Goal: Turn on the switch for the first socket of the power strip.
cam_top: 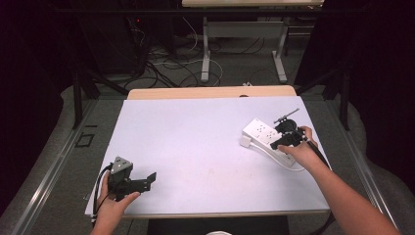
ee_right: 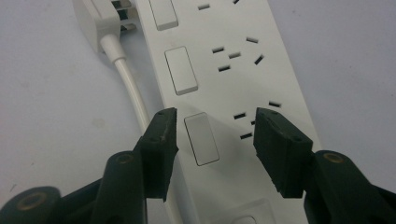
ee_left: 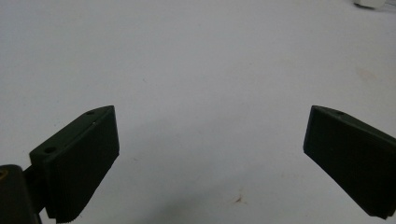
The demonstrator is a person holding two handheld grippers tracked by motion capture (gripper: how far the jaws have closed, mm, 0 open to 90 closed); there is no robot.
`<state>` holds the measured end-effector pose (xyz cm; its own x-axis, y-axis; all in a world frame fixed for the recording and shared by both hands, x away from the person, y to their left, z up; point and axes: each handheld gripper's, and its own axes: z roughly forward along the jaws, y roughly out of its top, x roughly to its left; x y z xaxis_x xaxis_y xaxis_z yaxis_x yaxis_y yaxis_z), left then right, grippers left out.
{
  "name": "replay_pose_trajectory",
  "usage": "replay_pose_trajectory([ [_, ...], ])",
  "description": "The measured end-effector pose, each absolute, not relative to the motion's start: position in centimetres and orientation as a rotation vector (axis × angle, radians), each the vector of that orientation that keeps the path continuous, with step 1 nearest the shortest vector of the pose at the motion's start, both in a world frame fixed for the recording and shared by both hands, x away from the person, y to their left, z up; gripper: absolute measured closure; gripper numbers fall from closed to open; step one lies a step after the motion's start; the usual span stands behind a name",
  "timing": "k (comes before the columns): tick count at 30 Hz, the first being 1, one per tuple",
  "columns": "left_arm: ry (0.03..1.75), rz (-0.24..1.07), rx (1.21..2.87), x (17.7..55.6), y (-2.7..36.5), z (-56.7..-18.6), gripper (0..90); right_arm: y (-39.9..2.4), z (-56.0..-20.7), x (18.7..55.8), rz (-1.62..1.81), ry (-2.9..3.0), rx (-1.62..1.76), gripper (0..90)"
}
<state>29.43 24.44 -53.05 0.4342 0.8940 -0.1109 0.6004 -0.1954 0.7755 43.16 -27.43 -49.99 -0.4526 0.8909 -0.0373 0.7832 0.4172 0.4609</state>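
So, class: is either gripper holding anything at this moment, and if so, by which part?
Nothing is held. The left gripper is open over bare table; the right gripper is open, its jaws straddling the white power strip.

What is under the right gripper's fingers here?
The right gripper is open over a white power strip, its fingers straddling a rocker switch. The strip's end nearest the hand is covered.

The power strip (ee_right: 233, 93) ran off the frame's top and bottom edges; its plug (ee_right: 95, 21) was cropped at upper left.
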Motion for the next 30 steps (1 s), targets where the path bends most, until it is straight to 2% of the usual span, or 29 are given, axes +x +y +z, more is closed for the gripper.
replay_pose_trajectory([
  [5,1.267,0.477,1.895,29.3,24.5,-53.0,3.3,-27.6,-49.8,43.3,0.606,2.362,1.463,42.1],
  [15,1.263,0.473,1.901,29.5,24.4,-53.1,3.3,-27.8,-49.2,43.1,0.678,2.321,1.512,40.5],
  [22,1.263,0.469,1.897,29.4,24.4,-53.1,3.3,-27.6,-48.8,43.0,0.745,2.277,1.51,15.4],
  [25,1.268,0.464,1.89,29.4,24.3,-53.1,3.3,-27.7,-48.6,42.9,0.795,2.239,1.515,11.5],
  [27,1.271,0.461,1.891,29.4,24.4,-53.1,3.3,-27.7,-48.6,42.8,0.823,2.202,1.516,0.2],
  [30,1.27,0.461,1.893,29.4,24.4,-53.1,3.3,-27.5,-48.6,42.5,0.837,2.192,1.52,0.0],
])
